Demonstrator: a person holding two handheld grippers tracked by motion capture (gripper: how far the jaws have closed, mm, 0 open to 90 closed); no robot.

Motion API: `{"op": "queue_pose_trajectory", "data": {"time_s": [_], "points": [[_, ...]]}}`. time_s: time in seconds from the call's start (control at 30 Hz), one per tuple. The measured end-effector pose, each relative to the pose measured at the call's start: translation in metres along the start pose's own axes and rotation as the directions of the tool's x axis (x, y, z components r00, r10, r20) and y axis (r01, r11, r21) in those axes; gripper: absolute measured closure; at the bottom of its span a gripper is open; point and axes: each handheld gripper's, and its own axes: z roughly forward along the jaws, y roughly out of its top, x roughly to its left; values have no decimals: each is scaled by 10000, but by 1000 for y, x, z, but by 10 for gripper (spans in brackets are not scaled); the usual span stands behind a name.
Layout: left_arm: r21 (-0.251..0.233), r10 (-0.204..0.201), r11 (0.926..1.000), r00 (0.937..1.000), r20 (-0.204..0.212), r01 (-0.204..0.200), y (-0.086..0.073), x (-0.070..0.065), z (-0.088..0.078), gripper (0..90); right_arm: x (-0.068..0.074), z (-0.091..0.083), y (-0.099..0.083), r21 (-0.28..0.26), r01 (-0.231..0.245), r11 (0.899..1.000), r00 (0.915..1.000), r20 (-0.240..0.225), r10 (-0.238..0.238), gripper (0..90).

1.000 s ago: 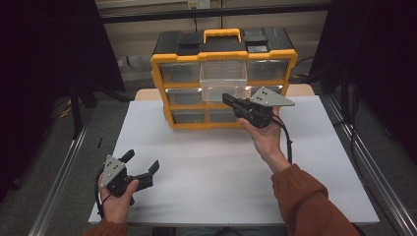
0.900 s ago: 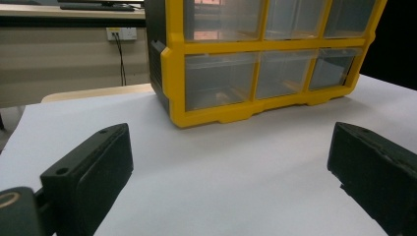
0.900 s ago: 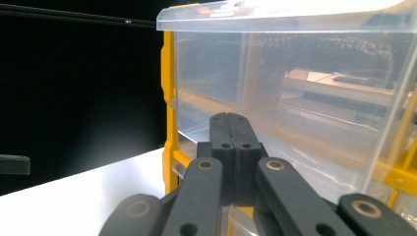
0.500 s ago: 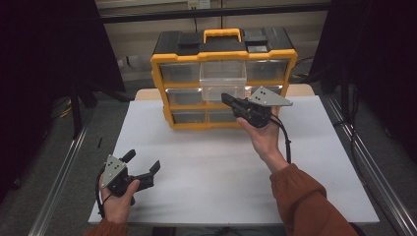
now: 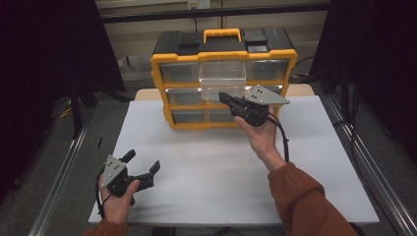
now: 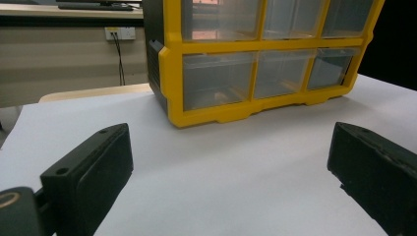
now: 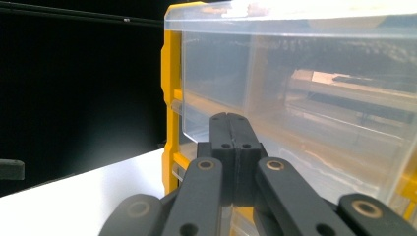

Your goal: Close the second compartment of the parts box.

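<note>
A yellow and black drawer cabinet stands at the back of the white table. Its clear top middle drawer is pulled out toward me. My right gripper is shut with nothing between its jaws, and its tip is right at the lower front of that drawer. In the right gripper view the shut jaws point at the drawer's clear front wall; I cannot tell whether they touch it. At the table's near left, my left gripper stands open and empty. It faces the cabinet's lower drawers from a distance.
White table top lies bare between the two hands. Metal rails run along both sides of the table, with dark curtains beyond. A wall socket sits behind the cabinet's left side.
</note>
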Motion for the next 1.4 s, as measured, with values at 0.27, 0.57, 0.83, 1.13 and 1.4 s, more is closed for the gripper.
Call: {"op": "queue_pose_trajectory", "data": {"time_s": [0.27, 0.57, 0.83, 1.13, 1.4], "points": [[-24, 45, 10000, 10000, -44, -45, 0, 1, -1, 38, 1, 2, 2, -70, 32, 10000, 10000, -33, -32, 900], [-85, -59, 9999, 10000, -36, 59, 0, 0, 0, 38, -4, 3, 3, -206, -23, 9998, 9999, 159, 26, 900], [-10, 64, 10000, 10000, -11, -64, 1, 1, -1, 38, -7, 6, 2, -331, -184, 9993, 9996, 214, 191, 900], [-22, -27, 10000, 10000, -39, 27, 1, 0, -1, 38, -7, 8, 2, -324, -229, 9992, 9995, 229, 237, 900], [13, 5, 10000, 10000, -33, -5, 1, 1, -2, 38, -11, 10, 2, -278, -239, 9993, 9991, 330, 248, 900]]}}
